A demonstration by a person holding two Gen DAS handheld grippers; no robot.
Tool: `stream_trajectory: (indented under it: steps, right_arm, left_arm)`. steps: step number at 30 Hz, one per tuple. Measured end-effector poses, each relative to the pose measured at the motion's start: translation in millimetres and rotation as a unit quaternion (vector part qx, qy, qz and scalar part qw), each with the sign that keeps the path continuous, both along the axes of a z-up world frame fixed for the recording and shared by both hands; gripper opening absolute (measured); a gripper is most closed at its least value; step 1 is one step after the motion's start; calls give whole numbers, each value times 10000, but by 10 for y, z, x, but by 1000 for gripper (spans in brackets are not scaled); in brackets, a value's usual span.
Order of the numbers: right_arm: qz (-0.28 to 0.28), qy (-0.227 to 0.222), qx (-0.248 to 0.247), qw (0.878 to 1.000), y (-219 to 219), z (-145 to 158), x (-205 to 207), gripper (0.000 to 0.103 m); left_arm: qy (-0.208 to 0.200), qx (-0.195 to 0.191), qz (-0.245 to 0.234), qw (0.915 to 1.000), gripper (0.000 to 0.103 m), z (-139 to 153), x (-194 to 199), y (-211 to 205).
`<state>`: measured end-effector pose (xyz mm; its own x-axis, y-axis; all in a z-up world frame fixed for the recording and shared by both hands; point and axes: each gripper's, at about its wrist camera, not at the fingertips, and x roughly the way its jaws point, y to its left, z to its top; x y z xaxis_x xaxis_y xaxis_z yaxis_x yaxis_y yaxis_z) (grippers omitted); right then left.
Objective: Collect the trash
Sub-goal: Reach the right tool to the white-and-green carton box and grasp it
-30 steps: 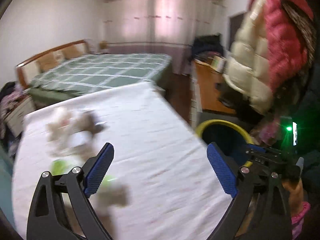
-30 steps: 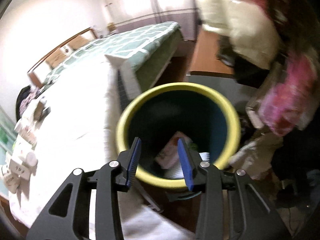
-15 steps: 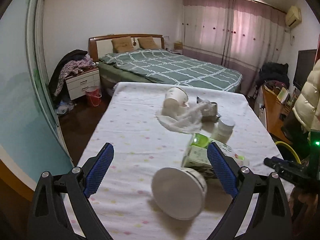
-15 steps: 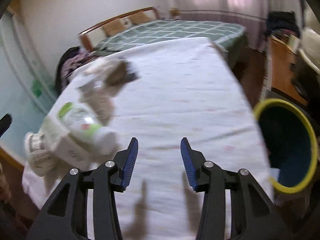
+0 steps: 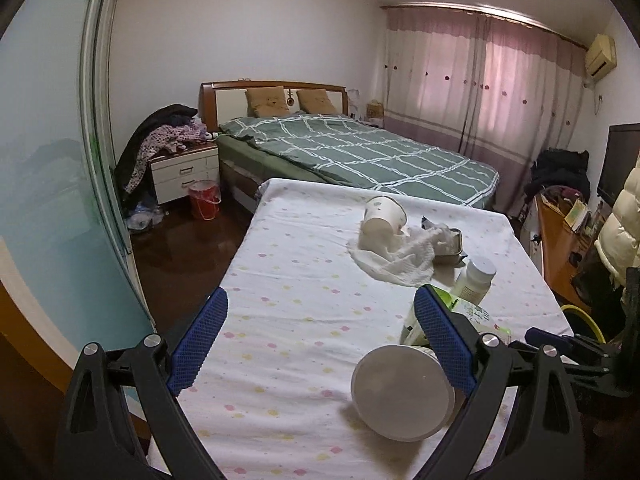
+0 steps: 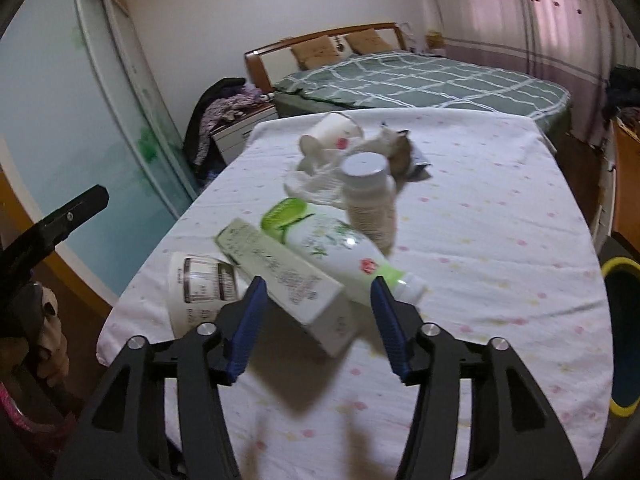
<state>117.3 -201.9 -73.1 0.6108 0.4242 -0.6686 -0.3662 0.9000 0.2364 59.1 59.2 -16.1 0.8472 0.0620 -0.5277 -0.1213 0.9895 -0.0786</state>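
Observation:
Trash lies on a table with a white dotted cloth (image 5: pixel 288 320). Near me lie a white tub (image 5: pixel 402 392) on its side, a pale green carton (image 6: pixel 284 276) and a white bottle with a green cap (image 6: pixel 336 244). Behind them stand a small white jar (image 6: pixel 370 196), a crumpled white tissue (image 5: pixel 400 256), a paper cup (image 5: pixel 382 220) on its side and a grey wrapper (image 6: pixel 404 152). My left gripper (image 5: pixel 320 340) is open and empty, its right finger beside the tub. My right gripper (image 6: pixel 318 328) is open and empty, hovering over the carton's near end.
A yellow-rimmed bin (image 6: pixel 622 336) stands on the floor at the table's right side. A green checked bed (image 5: pixel 360 152) is beyond the table, a nightstand (image 5: pixel 184 172) with clothes and a red bucket (image 5: pixel 204 200) at left. A glass sliding door (image 5: pixel 48 184) runs along the left.
Both grippers have swung away from the bin toward the table's trash. The right gripper has opened wider and moved closer over the carton and bottle.

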Motion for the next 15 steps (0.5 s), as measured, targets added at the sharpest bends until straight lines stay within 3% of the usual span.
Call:
stream_trajectory:
  steps: [11,15]
  right_arm:
    - [272,-133,-377,9988,267,-192,153,59]
    - [317,-104,-251,9991,203,-210,130,46]
  left_arm:
    - [23,-47,-139,9999,93,-10,-28,-62]
    - [45,-56,-155,9999,93,-26,-24,-86]
